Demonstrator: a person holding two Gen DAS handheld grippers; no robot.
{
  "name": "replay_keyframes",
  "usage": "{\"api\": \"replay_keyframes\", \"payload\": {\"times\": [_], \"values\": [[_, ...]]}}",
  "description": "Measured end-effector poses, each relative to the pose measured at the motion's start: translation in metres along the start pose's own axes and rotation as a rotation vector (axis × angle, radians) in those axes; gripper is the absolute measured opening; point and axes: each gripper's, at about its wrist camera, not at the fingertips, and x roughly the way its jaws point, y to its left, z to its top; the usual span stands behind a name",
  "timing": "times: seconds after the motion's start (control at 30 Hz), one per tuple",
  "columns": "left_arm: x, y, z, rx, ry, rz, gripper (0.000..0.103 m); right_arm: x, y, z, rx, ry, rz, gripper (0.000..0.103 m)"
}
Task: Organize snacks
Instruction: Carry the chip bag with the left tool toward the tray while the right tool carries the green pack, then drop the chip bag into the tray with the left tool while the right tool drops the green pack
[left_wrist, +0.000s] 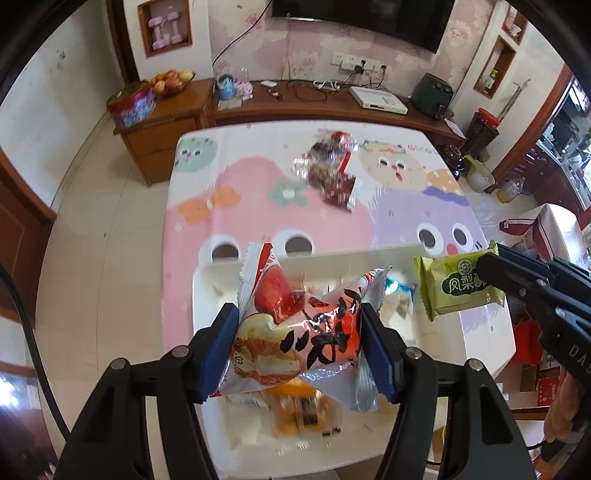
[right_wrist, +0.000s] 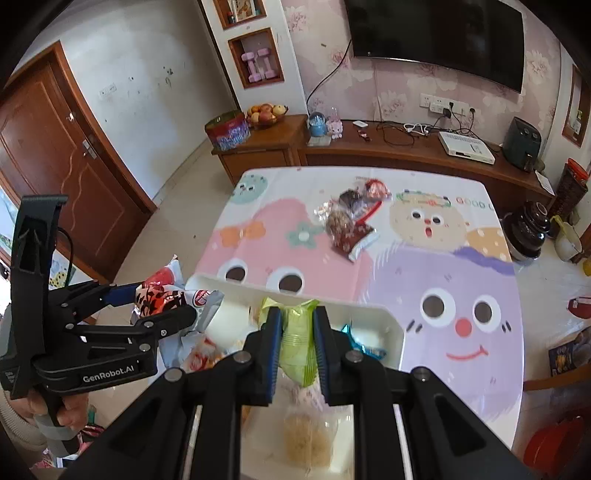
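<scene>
My left gripper (left_wrist: 299, 332) is shut on a red and white snack packet (left_wrist: 295, 325) and holds it above the white tray (left_wrist: 207, 291). It also shows in the right wrist view (right_wrist: 162, 295). My right gripper (right_wrist: 297, 339) is shut on a green snack packet (right_wrist: 297, 339), also above the tray (right_wrist: 391, 325). In the left wrist view the green packet (left_wrist: 458, 284) hangs over the tray's right end. The tray holds an orange packet (left_wrist: 303, 410), a blue packet (left_wrist: 399, 291) and a pale biscuit pack (right_wrist: 308, 435).
A pile of several dark and red snack packets (right_wrist: 351, 221) lies on the table's cartoon cloth (right_wrist: 443, 295) beyond the tray. A wooden sideboard (right_wrist: 369, 147) stands behind the table. Boxes and jars stand on the floor at the right.
</scene>
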Motion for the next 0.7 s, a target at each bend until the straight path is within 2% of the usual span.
{"api": "replay_keyframes", "payload": {"times": [0.4, 0.7], "values": [[0.021, -0.010, -0.050, -0.008, 0.100, 0.060, 0.066, 0.011, 0.017, -0.053, 0.000, 0.099, -0.072, 0.017], [0.031, -0.017, -0.066, 0.013, 0.138, 0.078, 0.066, 0.021, 0.028, -0.071, 0.011, 0.154, -0.091, 0.018]]}}
